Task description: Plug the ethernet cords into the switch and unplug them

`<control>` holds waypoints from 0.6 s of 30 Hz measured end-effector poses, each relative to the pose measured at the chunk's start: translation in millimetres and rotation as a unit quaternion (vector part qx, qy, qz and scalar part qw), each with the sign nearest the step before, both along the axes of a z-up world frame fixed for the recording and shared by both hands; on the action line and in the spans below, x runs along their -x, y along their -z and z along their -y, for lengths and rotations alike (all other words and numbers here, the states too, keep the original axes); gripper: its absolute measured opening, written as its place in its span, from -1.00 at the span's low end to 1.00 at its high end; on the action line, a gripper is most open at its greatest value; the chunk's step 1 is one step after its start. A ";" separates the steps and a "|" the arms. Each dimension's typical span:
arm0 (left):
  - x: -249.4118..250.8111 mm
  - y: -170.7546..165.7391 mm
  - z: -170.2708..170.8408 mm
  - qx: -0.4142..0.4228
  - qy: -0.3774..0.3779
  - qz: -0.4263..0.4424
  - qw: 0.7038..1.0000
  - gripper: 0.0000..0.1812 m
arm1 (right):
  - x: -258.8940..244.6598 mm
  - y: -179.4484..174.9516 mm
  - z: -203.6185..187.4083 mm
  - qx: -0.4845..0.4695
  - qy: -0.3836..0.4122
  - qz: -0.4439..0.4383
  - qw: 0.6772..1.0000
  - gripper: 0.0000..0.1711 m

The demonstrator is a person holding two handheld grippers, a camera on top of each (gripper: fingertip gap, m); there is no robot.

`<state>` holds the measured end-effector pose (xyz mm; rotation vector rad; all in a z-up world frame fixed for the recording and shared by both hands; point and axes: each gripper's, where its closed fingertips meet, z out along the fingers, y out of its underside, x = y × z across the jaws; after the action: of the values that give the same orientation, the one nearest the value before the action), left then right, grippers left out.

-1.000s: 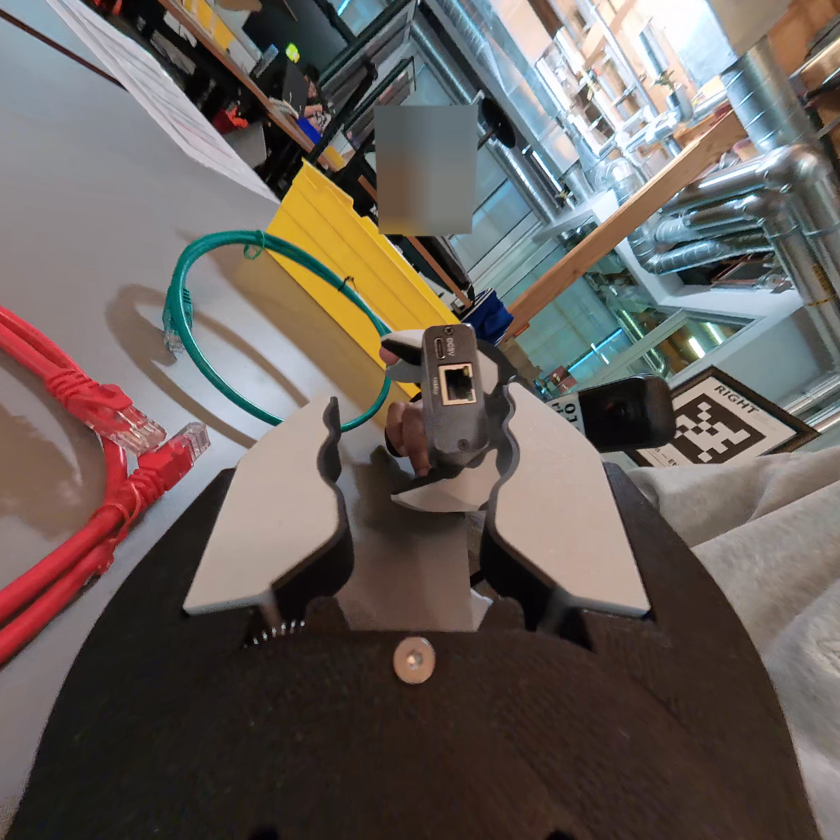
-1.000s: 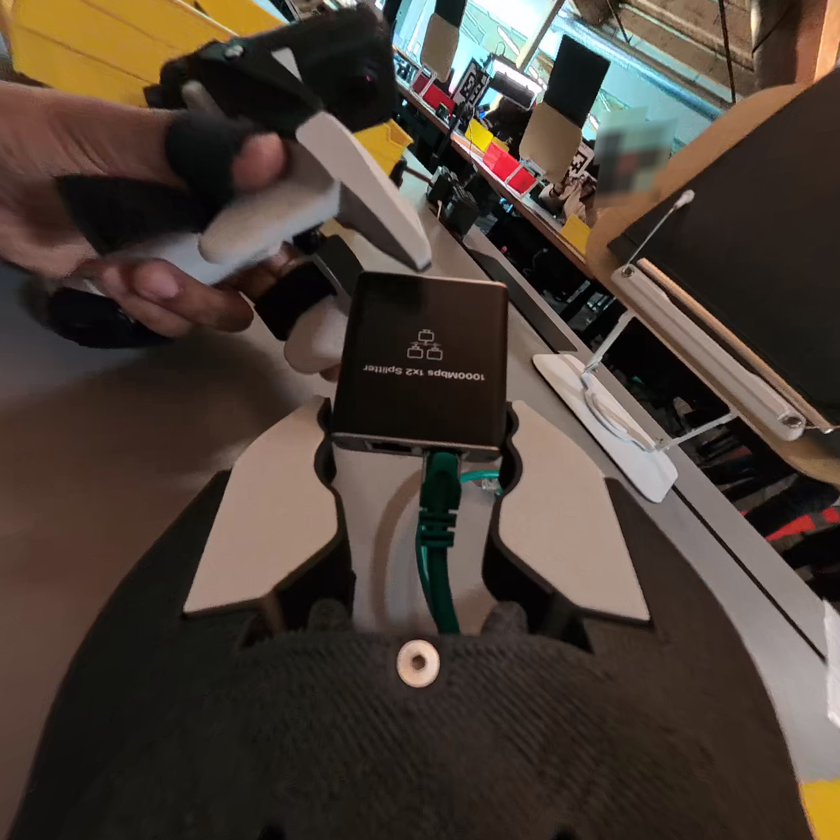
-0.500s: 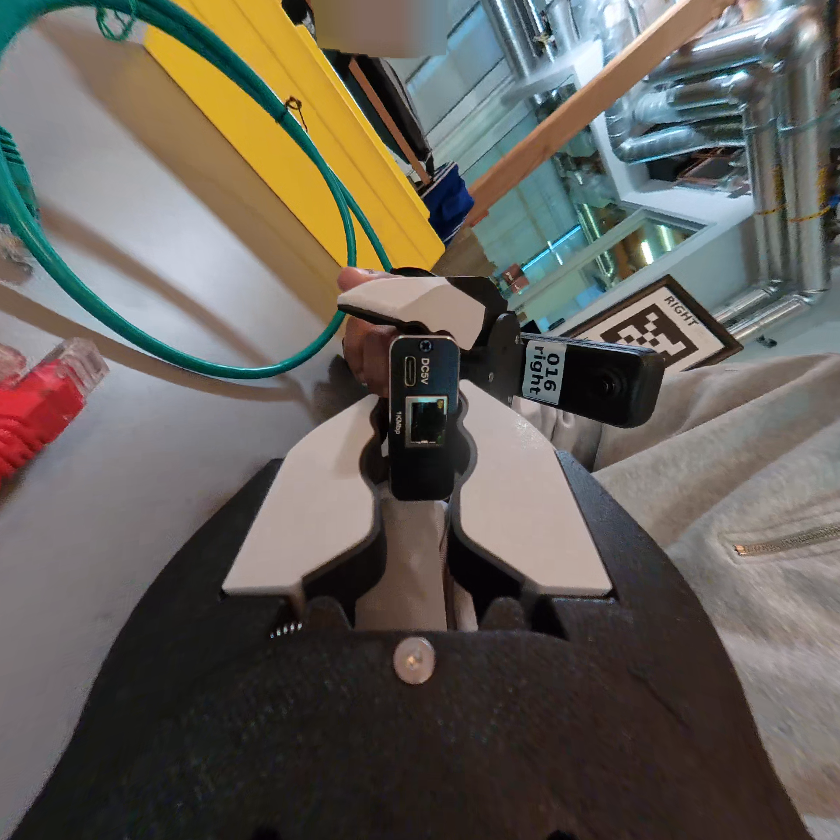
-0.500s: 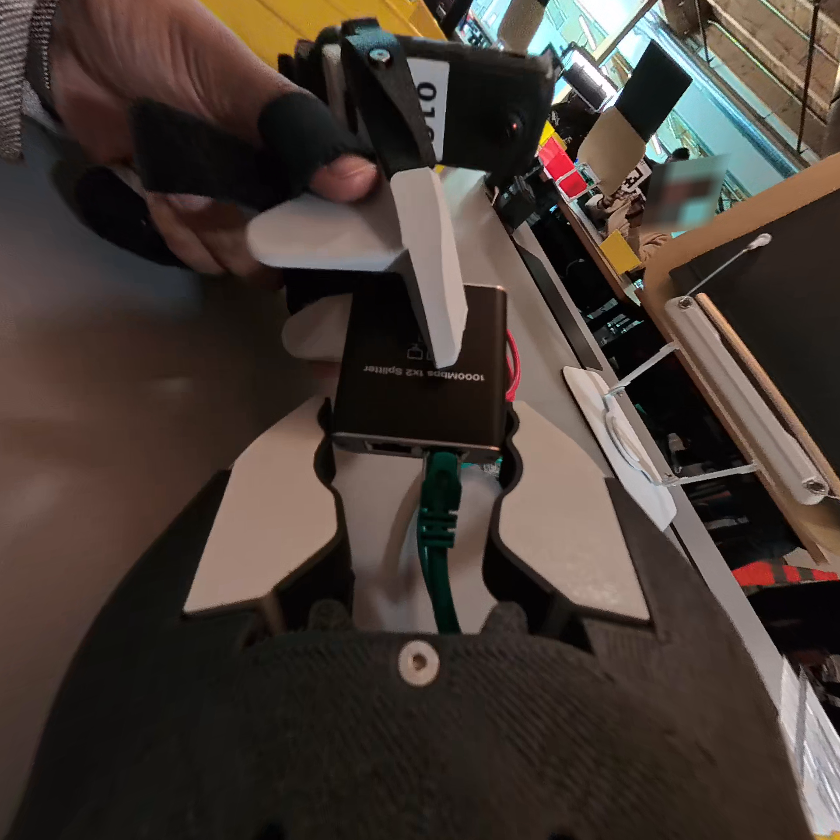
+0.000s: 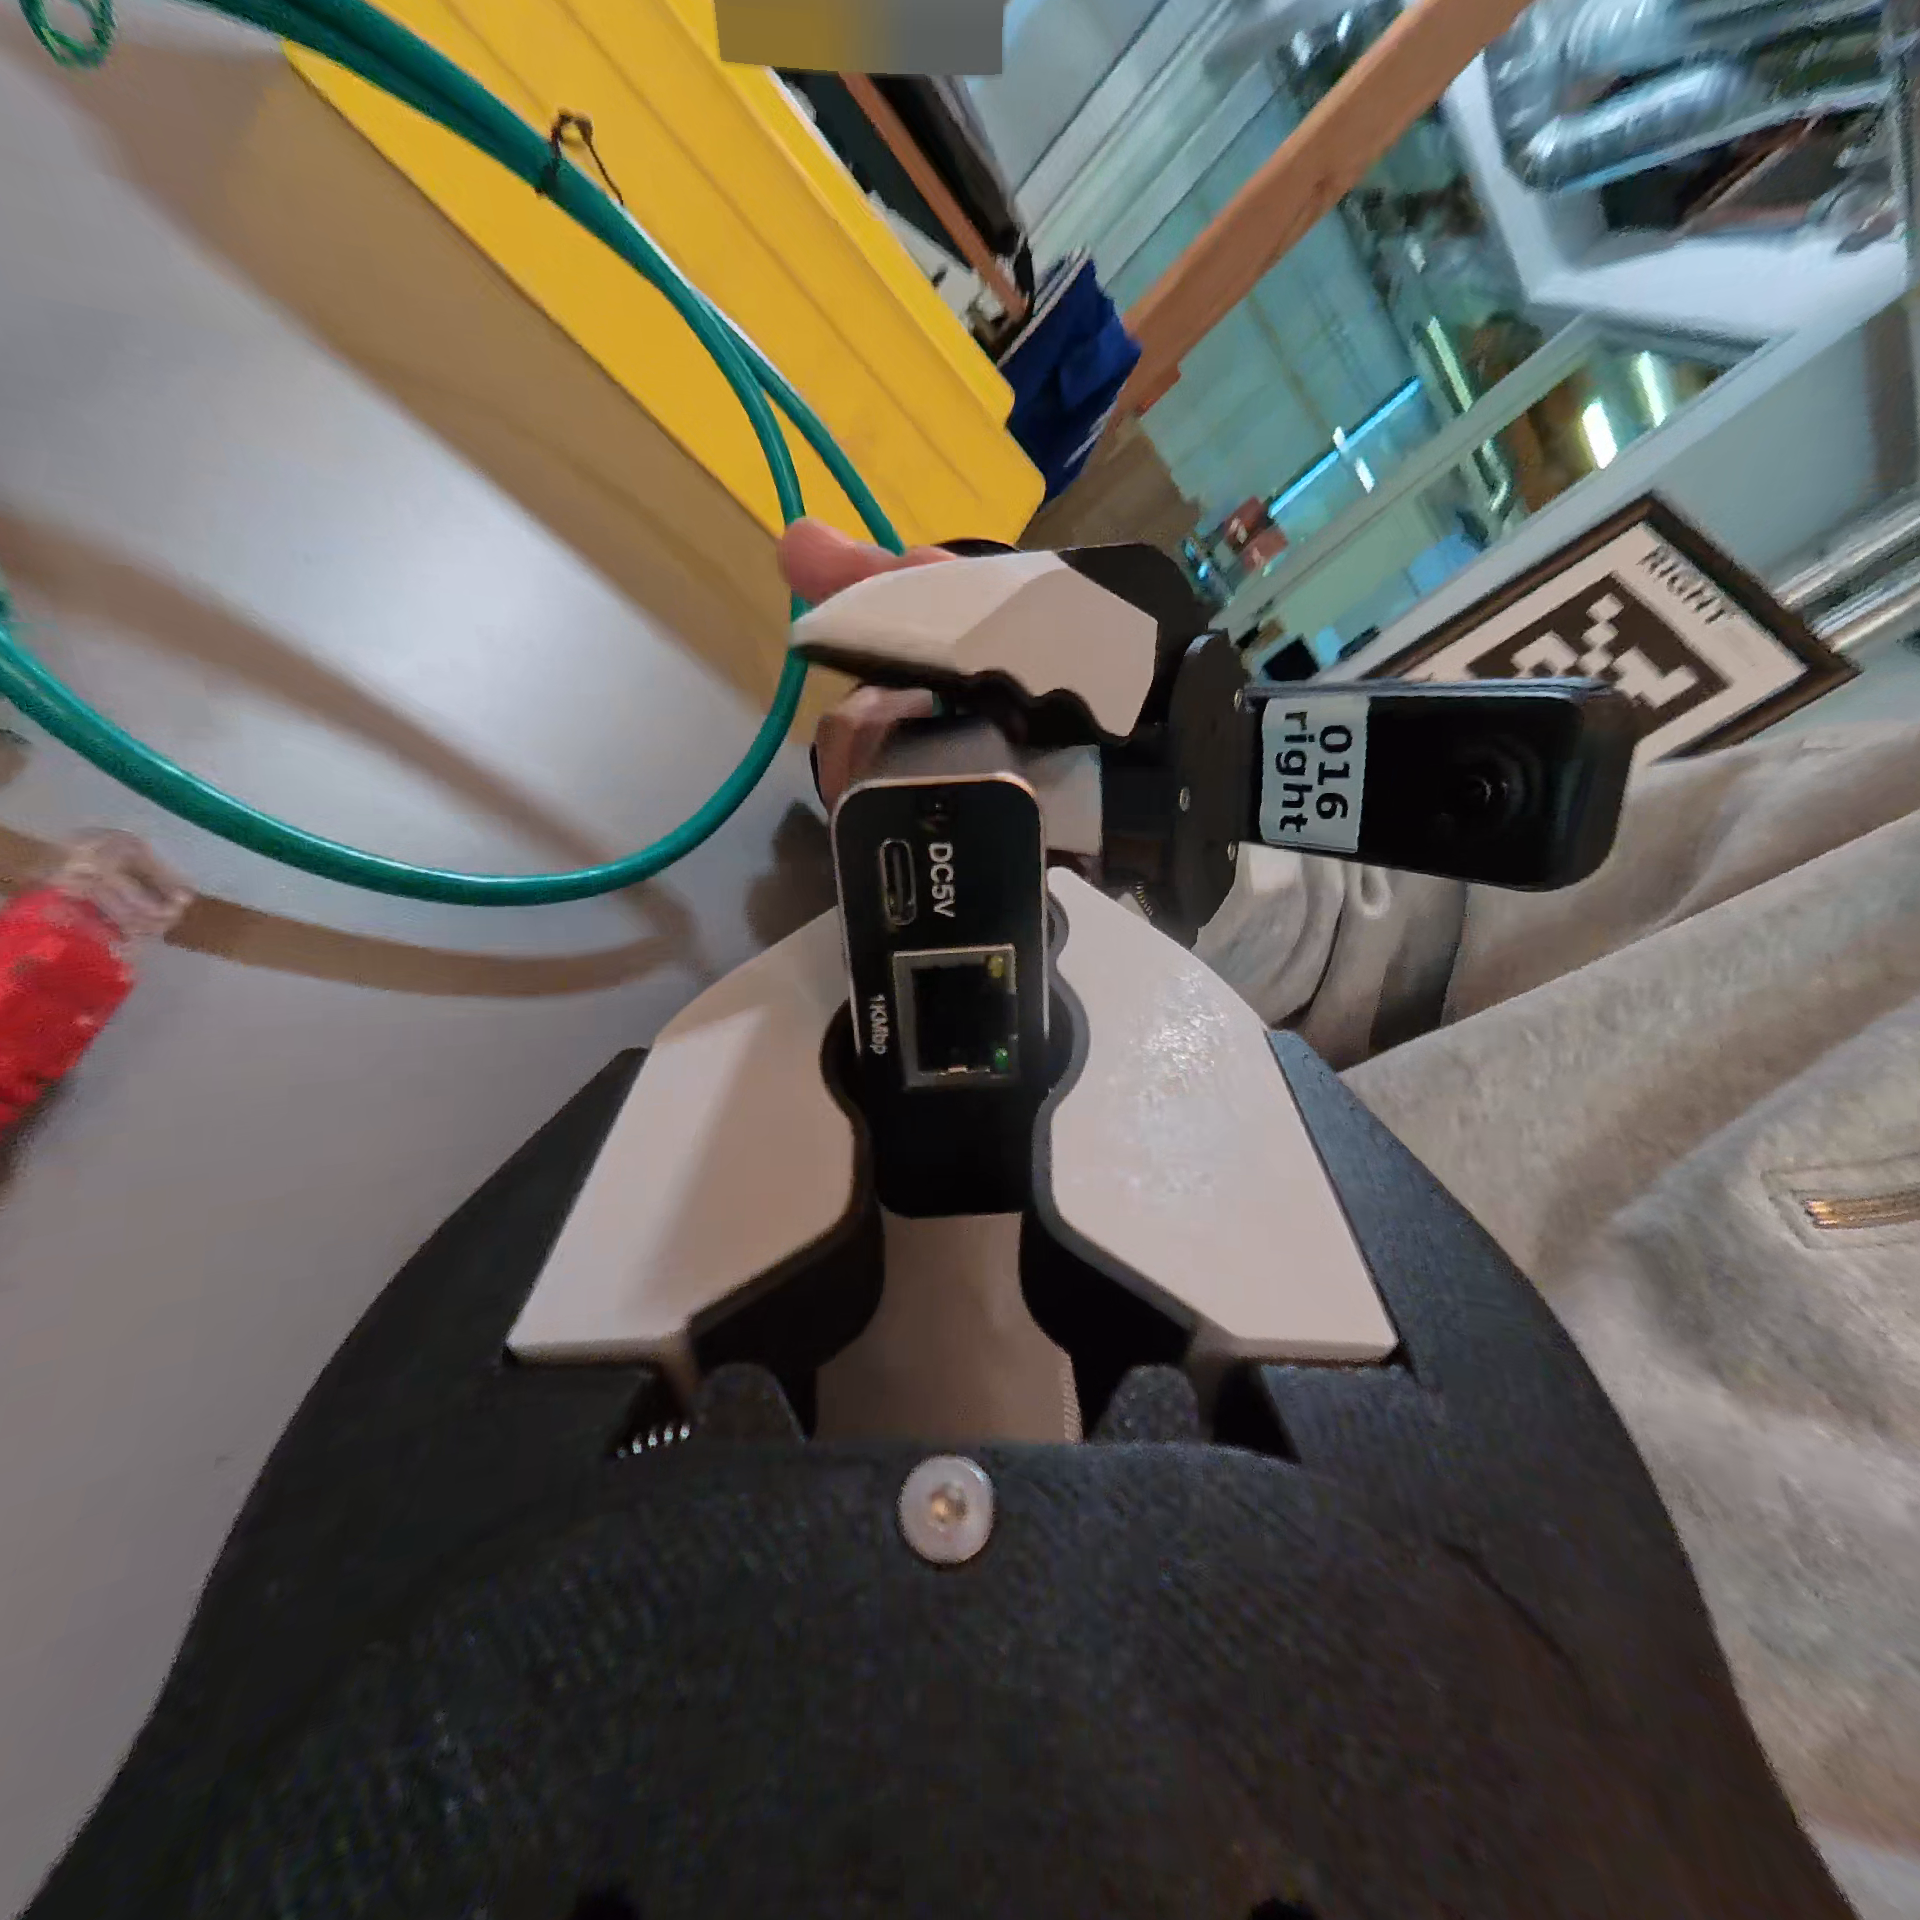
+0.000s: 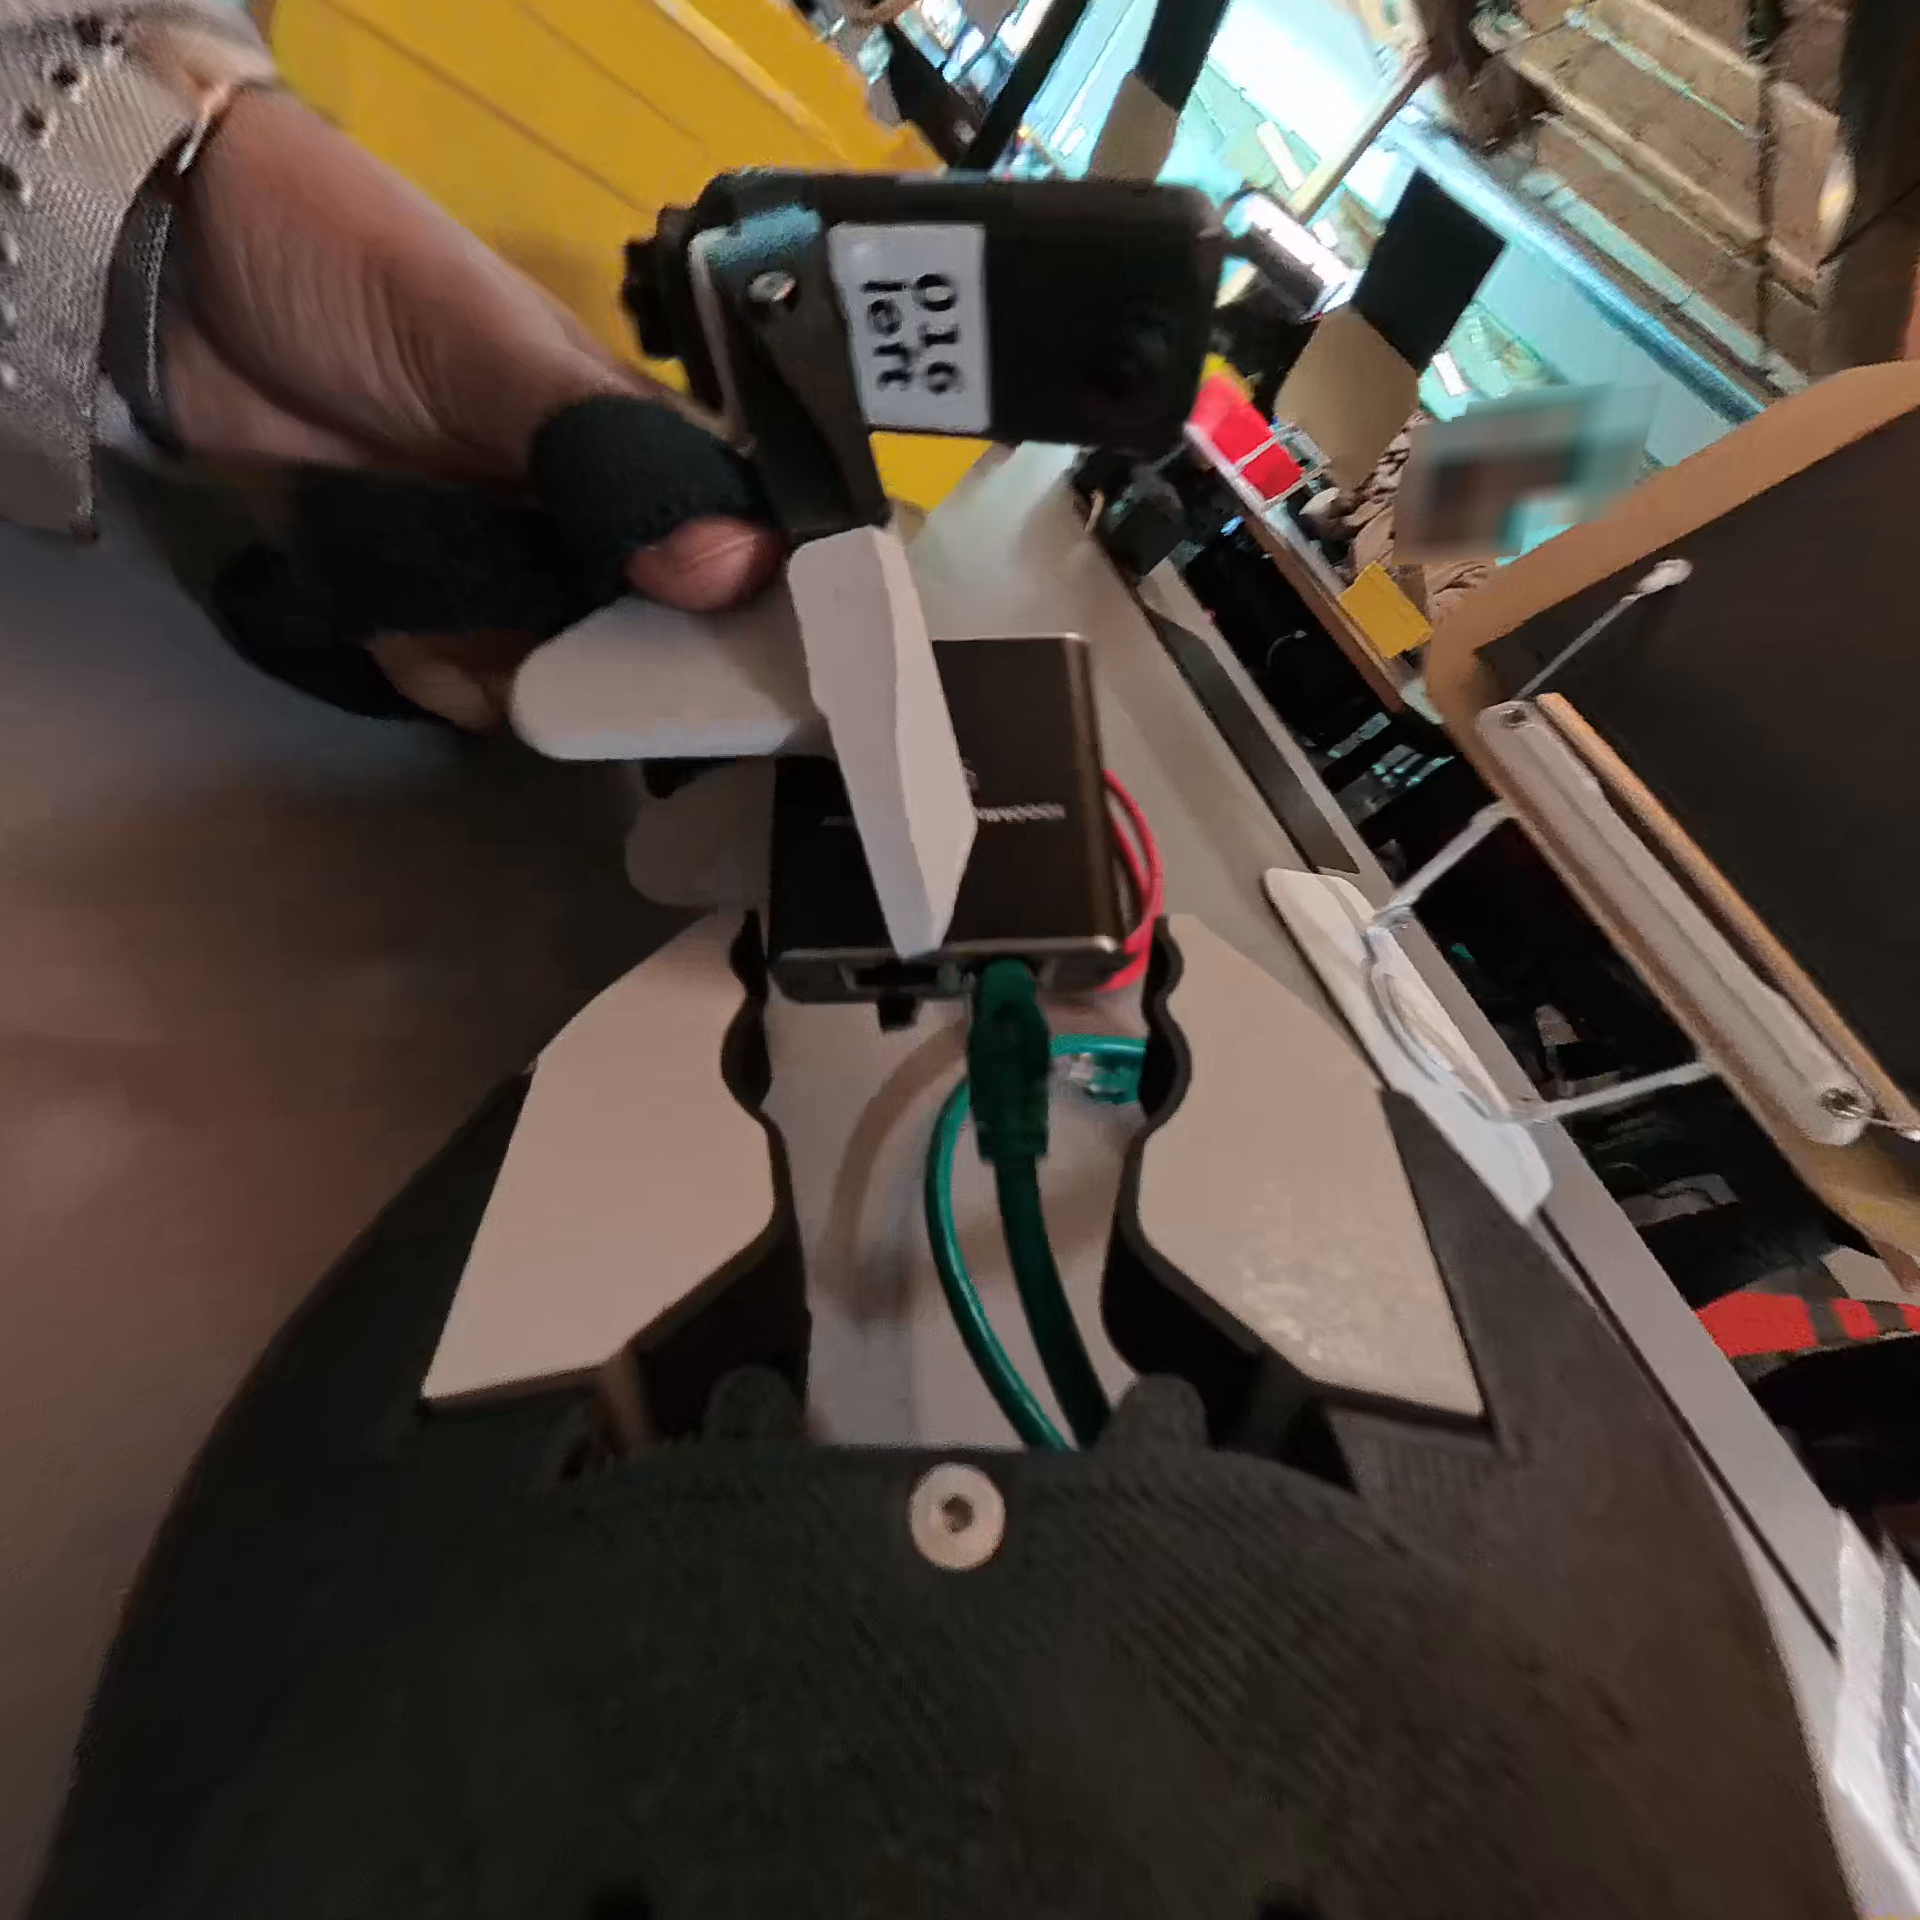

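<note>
Left wrist view shows the left gripper [image 5: 951,1049] clamped narrowly on the black switch [image 5: 940,997], held above the counter [image 5: 312,644]. The right gripper [image 6: 956,977] stands wide apart around the switch's other end, its fingers seemingly clear, with the green cord [image 6: 1006,1081] plugged in

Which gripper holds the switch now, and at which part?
The left gripper clamps the switch by its flat sides near one end. The right gripper stands open around the other end.

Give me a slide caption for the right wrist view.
Green cord plugged into the switch, which the left gripper clamps while the right gripper opens.
</note>
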<state>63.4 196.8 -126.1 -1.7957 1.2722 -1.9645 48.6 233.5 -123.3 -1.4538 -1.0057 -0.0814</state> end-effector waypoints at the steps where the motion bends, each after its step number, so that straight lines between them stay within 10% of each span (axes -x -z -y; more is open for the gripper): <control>1: 2.3 -4.3 -5.5 0.006 -0.010 0.010 1.000 -0.69 | -3.2 -9.0 -0.6 -0.012 0.007 -0.016 1.000 -0.13; 9: 36.6 -77.6 -44.4 0.062 -0.097 0.227 0.967 -0.70 | -66.8 -101.1 4.7 -0.263 0.166 -0.095 0.946 0.11; 18: 120.0 -122.9 -105.6 0.120 -0.229 0.411 0.874 -0.70 | -90.7 -46.3 -29.5 -0.122 0.212 -0.084 0.966 -0.01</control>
<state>-56.6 302.4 -3.3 -0.9569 0.3056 -2.2348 139.3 263.0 -77.0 -1.4006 -0.5140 -0.3733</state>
